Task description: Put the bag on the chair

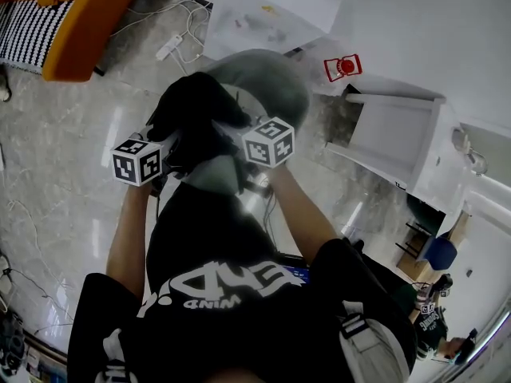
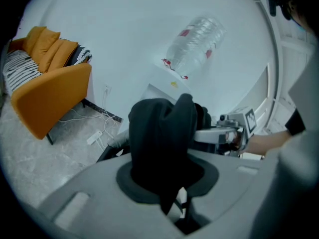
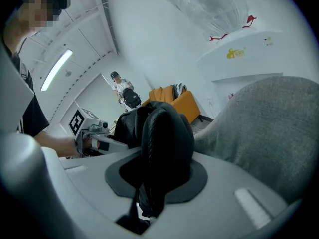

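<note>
1. Bag (image 1: 196,114), black and soft, hangs between both tools just over the grey chair (image 1: 275,78); contact with the seat I cannot tell.
2. Left tool (image 2: 167,171) is clenched on a bag fold; right tool (image 3: 157,176) pinches its padded strap.
3. Gripping two sides probably keeps it level for lowering.

Black soft bag (image 1: 196,106), bunched and crumpled, held up by two pinched folds just over the near edge of a grey fabric-covered chair (image 1: 275,76); contact with chair unclear.
</note>
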Available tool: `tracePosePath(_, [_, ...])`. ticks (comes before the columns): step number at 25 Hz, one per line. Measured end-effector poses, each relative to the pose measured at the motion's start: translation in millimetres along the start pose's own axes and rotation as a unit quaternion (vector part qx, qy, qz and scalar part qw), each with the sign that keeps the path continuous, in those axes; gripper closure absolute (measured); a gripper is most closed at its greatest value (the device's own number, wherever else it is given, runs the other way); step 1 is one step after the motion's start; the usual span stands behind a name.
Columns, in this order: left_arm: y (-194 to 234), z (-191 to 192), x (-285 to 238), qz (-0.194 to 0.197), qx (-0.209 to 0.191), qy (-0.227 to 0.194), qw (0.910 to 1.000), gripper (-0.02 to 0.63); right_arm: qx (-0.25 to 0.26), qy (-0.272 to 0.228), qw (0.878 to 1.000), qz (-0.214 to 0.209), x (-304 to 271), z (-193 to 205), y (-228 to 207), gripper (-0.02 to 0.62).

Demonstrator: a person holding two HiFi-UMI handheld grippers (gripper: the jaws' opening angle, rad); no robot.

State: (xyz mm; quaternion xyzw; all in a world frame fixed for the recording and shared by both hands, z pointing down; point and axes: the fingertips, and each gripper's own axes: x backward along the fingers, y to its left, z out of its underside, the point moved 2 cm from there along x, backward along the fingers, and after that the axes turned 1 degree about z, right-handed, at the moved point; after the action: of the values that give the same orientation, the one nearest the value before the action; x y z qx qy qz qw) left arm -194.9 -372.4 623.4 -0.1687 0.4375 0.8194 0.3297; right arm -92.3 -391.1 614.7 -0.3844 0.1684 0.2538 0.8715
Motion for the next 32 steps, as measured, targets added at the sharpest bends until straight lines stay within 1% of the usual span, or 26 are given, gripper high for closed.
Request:
tracePosePath(5, [11.9, 1.9, -8.0, -0.011, 0.003, 0.006, 0.9999, 0.529, -0.015, 0.003, 1.000, 0.002, -13.9, 2.8, -11.9, 0.518])
tracePosePath(13, [23.6, 12.8, -28.2, -0.009, 0.014, 0.003, 0.9999, 0.528, -0.054, -0.007, 0.999, 0.002, -22.5, 18.7, -34.1, 0.517])
tracePosePath(16, [26.8, 17.7, -31.3, -0.008, 0.023, 0.001, 0.9997, 0.526, -0.059, -0.010, 0.998, 0.001, -25.7, 24.0, -37.5, 0.517])
tracePosePath(23, [26.5, 26.2, -29.2, -0.011, 0.029, -0.001, 0.9995, 0.514, -0.057, -0.016, 0.998, 0.002, -25.4, 31.5, -34.8, 0.511])
tracePosePath(25, [25.3, 26.8, -26.6, -0.017, 0.024, 0.002, 0.9996, 0.497, -0.054, -0.015, 0.998, 0.004, -22.9, 31.5, -32.0, 0.507])
tracePosePath(27, [22.6, 27.5, -21.9, -0.024, 0.018, 0.008, 0.9995, 0.458, -0.052, -0.012, 0.999, 0.011, -18.7, 31.4, -29.5, 0.499])
tracePosePath(30, [16.3, 27.2, -13.6, -0.038, 0.006, 0.022, 0.9990, 0.369, -0.050, -0.013, 0.998, 0.029, -8.4, 29.7, -27.2, 0.447])
tracePosePath(32, [10.6, 25.2, -7.1, -0.046, -0.003, 0.024, 0.9986, 0.312, -0.053, -0.021, 0.998, 0.036, -1.1, 28.5, -24.5, 0.390])
